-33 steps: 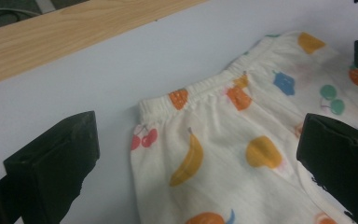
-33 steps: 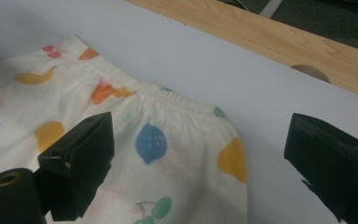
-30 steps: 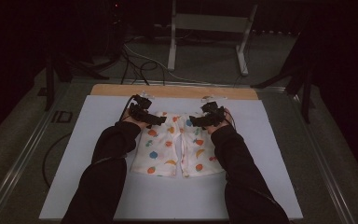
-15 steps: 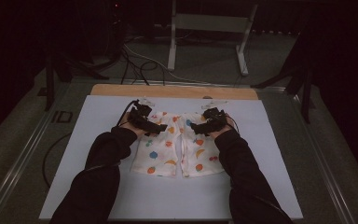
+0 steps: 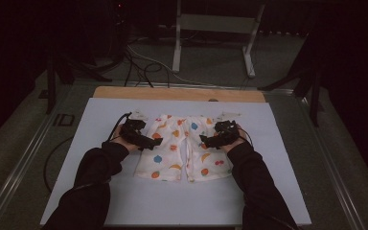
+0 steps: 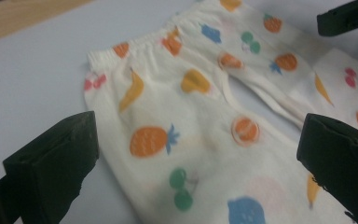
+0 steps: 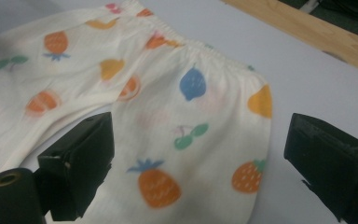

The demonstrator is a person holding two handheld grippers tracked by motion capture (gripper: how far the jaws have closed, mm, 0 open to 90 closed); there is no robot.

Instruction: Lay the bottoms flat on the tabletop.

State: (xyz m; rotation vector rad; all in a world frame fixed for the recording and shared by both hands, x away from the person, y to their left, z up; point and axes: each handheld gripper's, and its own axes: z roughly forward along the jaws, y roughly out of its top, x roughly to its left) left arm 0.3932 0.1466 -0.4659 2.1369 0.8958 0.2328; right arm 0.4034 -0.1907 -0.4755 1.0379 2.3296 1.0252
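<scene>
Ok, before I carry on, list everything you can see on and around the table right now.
Shorts: one pair, cream with coloured fruit print, flat on the mat, waistband away from the person.
Mat: one, pale blue-white, covering most of the table.
Table: one, wooden edge showing past the mat's far side.
Frame stand: one, light grey, on the floor beyond the table.
Cables: several, dark, on the floor at far left.
Left gripper: one, black, jaws open over the shorts' left side.
Right gripper: one, black, jaws open over the shorts' right side.
Sleeves: two, black, coming in from the bottom.
</scene>
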